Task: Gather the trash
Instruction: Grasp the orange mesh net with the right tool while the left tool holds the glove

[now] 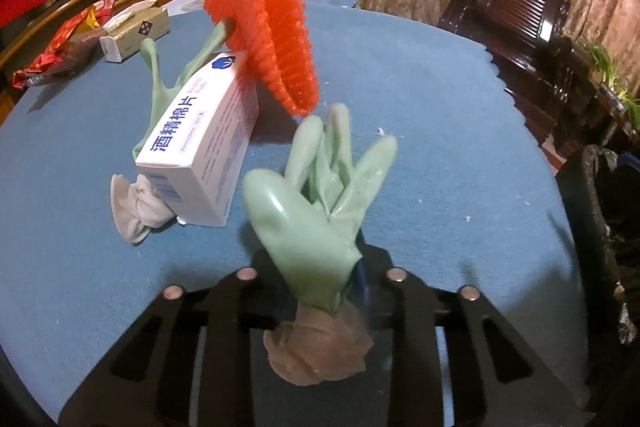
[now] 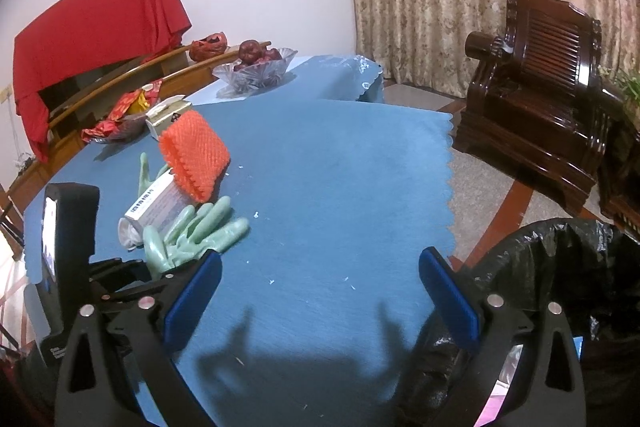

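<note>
My left gripper (image 1: pixel 324 285) is shut on a pale green rubber glove (image 1: pixel 316 195); its brownish cuff bunches behind the jaws and its fingers stick up over the blue tablecloth (image 1: pixel 440 147). Just beyond lie a white box of alcohol pads (image 1: pixel 200 155), an orange foam net (image 1: pixel 268 39) leaning on it, a second green glove (image 1: pixel 160 83) under the box and a crumpled white tissue (image 1: pixel 136 211). My right gripper (image 2: pixel 320 301) is open and holds nothing, to the right of the held glove (image 2: pixel 196 231), with the orange net (image 2: pixel 196 155) and the box (image 2: pixel 156 205) further back.
A bin lined with a black bag (image 2: pixel 560 267) stands off the table's right edge, close to my right gripper. A tissue box (image 1: pixel 132 31), red snack wrappers (image 1: pixel 64 47) and a glass fruit bowl (image 2: pixel 256 67) sit at the far left. A dark wooden armchair (image 2: pixel 540 99) stands beyond.
</note>
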